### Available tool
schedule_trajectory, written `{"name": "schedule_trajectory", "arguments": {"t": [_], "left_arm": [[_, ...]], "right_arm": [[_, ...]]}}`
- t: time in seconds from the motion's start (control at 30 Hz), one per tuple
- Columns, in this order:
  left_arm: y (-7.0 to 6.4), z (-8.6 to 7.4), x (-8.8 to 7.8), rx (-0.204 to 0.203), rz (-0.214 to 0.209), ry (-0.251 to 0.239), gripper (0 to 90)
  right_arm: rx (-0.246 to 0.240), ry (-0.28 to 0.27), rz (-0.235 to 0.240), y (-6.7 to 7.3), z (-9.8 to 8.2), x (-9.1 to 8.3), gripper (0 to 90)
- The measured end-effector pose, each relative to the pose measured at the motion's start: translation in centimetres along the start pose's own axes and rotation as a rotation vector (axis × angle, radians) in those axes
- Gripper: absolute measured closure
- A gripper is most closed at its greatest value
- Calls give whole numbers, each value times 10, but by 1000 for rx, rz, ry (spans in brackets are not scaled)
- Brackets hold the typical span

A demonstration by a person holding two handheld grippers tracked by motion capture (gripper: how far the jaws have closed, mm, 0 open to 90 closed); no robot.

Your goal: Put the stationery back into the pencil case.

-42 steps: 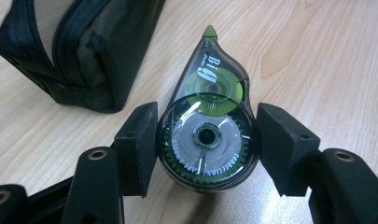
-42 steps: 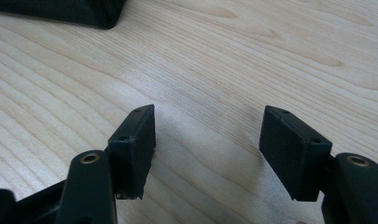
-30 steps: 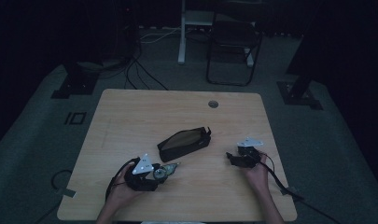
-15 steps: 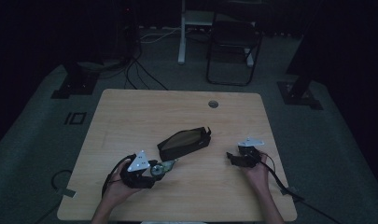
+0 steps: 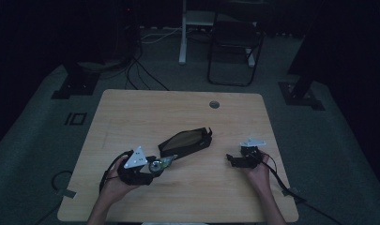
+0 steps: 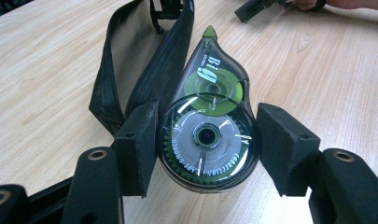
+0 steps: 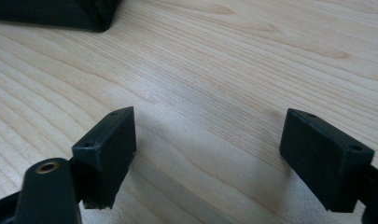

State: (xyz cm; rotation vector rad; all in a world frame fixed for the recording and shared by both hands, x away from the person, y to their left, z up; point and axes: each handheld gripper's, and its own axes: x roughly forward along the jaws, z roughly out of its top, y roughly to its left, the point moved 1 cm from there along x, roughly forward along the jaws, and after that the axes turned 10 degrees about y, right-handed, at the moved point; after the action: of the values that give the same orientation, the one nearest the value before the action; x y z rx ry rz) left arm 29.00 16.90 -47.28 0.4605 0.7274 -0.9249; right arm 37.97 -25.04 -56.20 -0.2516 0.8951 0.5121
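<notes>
Sitting between the two black pads of the left gripper, a teardrop-shaped correction tape dispenser with a clear smoky shell, green inner reels and a green tip is pinched across its round, wider end, both pads pressing on its sides. Its narrow tip points to 12 o'clock in the left gripper view, away from the jaws, and rests against the rim of a black fabric zip pouch that lies open on the light wooden table. In the high view the left gripper is at about 7 o'clock from the pouch, with the dispenser bridging the small gap between them. Well apart, at about 4 o'clock from the pouch, the right gripper rests near the table's edge; its jaws have just been opening and now stand spread wide with bare wood between them, a corner of the pouch at 11 o'clock.
</notes>
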Motion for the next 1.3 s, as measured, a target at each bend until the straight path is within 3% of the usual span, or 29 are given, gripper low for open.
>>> {"name": "schedule_trajectory", "arguments": {"t": [0.23,1.3], "left_arm": [[1,5,-3,10,0,-3,417],[10,21,-19,34,16,-23,417]], "right_arm": [[-2,7,1,0,1,1,124],[-10,8,10,-1,1,2,124]]}}
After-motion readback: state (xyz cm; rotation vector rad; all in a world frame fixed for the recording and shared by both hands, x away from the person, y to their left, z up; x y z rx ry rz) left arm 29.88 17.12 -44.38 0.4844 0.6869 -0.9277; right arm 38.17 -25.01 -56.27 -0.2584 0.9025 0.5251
